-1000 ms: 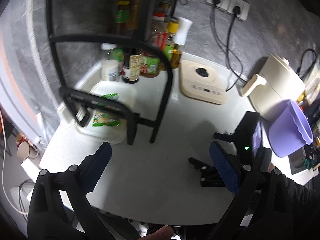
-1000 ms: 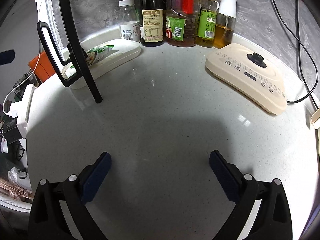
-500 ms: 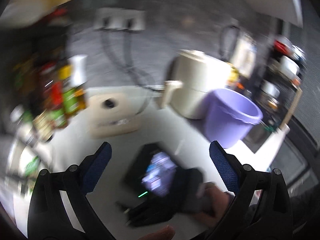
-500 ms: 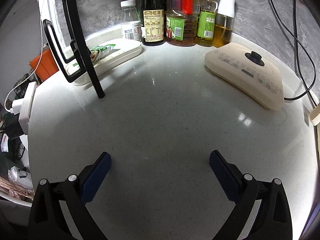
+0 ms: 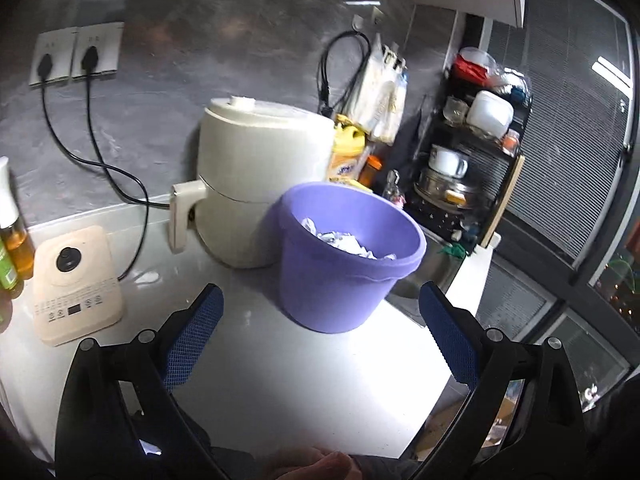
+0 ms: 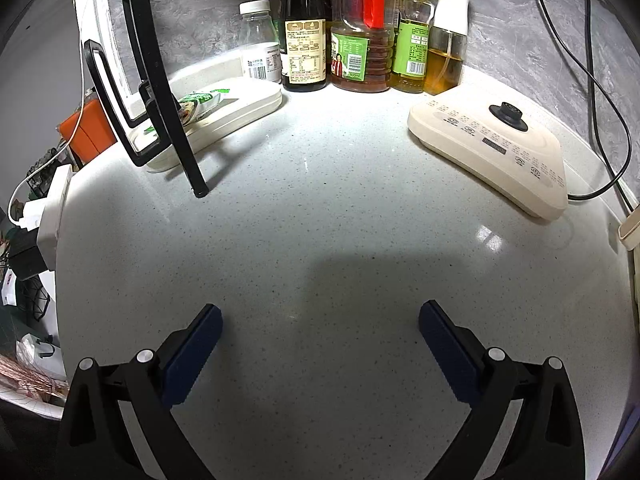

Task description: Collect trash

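Note:
A purple plastic bucket [image 5: 340, 280] stands on the white counter and holds crumpled white and silver trash [image 5: 344, 240]. My left gripper [image 5: 320, 320] is open and empty, just in front of the bucket. My right gripper [image 6: 320, 344] is open and empty, low over bare counter. A green food wrapper [image 6: 200, 104] lies on a white tray [image 6: 248, 112] at the far left of the right wrist view, partly behind a black rack leg [image 6: 176, 120].
A cream appliance [image 5: 256, 184] stands behind the bucket. A flat cream cooker [image 6: 492, 152] lies at right, also seen in the left wrist view [image 5: 72, 284]. Several sauce and oil bottles [image 6: 360, 32] line the back wall. The counter edge and a sink [image 5: 428, 276] lie right of the bucket.
My left gripper has swung right, from facing the rack and tray to facing the purple bucket. My right gripper has crept slightly forward over the counter. Both stay open.

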Motion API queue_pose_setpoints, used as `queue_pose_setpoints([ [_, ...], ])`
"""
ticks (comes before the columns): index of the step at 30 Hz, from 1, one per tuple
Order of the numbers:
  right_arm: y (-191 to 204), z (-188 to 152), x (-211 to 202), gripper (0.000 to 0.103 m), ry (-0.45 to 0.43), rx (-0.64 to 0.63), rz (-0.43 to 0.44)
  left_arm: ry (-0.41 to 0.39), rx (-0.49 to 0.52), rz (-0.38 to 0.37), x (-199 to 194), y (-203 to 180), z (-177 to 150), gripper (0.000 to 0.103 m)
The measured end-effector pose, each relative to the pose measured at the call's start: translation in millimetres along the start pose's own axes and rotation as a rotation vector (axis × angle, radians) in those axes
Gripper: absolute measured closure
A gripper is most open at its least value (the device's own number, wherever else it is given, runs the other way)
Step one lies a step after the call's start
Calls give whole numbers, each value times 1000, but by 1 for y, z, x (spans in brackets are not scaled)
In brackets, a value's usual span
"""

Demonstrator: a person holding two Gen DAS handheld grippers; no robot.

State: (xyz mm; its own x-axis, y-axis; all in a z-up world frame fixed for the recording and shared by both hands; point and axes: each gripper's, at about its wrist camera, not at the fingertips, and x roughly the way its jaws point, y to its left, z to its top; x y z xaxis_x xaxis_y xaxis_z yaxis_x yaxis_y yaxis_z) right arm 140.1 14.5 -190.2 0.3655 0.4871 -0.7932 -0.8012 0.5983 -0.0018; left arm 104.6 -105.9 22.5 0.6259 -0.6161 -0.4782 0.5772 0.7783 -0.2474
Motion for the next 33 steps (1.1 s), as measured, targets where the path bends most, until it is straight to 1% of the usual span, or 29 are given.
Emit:
queue_pose_setpoints([
  [4, 0, 0, 0, 7, 0, 0, 0, 18, 5, 7, 4, 5, -1, 6],
  [9, 0, 0, 0, 7, 0, 0, 0, 33, -65, 29, 10, 22, -4, 6],
  [14, 0, 0, 0, 7, 0, 0, 0, 7, -51, 28, 9, 17, -3, 6],
  [18, 0, 1, 0, 7, 0, 0, 0, -34, -52, 58, 3, 14, 2, 6],
  [23, 0, 0, 0, 7, 0, 0, 0, -69, -104, 123, -8, 17, 5, 6],
  [26, 0, 0, -1, 7, 0, 0, 0, -71, -129, 162, -9, 19, 8, 6],
  [29, 0, 1, -1, 7, 0, 0, 0, -86, -137, 217, -4, 14, 15, 6],
  [31, 0, 0, -1, 7, 0, 0, 0, -118, -133, 275, -4, 7, 22, 6],
  [32, 0, 0, -1, 7, 0, 0, 0, -123, -150, 315, -6, 5, 26, 6],
  [33, 0, 0, -1, 7, 0, 0, 0, -144, -198, 353, -12, 1, 31, 6],
])
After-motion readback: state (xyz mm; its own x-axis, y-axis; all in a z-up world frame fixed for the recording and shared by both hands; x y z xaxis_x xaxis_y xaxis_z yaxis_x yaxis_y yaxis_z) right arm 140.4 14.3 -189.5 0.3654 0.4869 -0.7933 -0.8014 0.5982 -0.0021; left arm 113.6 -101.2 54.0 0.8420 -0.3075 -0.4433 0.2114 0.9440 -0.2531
